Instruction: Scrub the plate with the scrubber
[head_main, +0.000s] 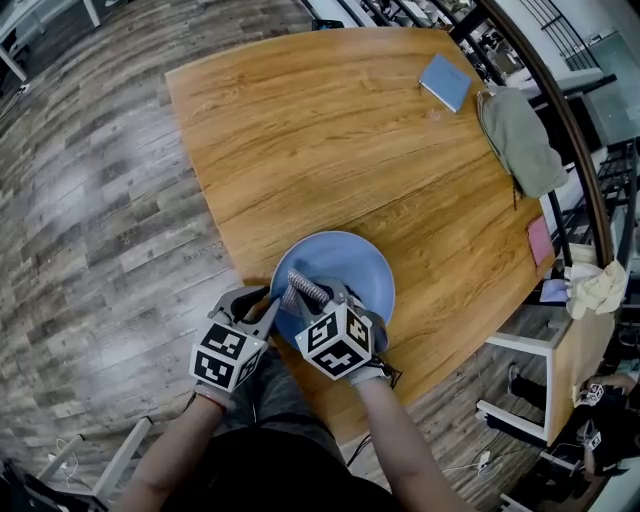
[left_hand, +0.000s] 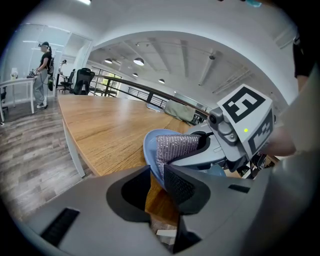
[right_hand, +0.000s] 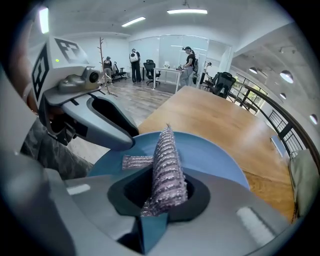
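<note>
I see the plate at the table's near edge.
My left gripper is on its left rim, my right gripper's scrubber over it; notebook and cloth lie far right.

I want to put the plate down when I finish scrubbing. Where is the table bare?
The wide stretch of table beyond the plate, up to the far-left edge, is bare. The right edge is crowded: blue notebook, cloth, pink pad. The left gripper and right gripper crowd the near edge.

bright even ceiling light | soft shadows | fisheye edges | sharp
</note>
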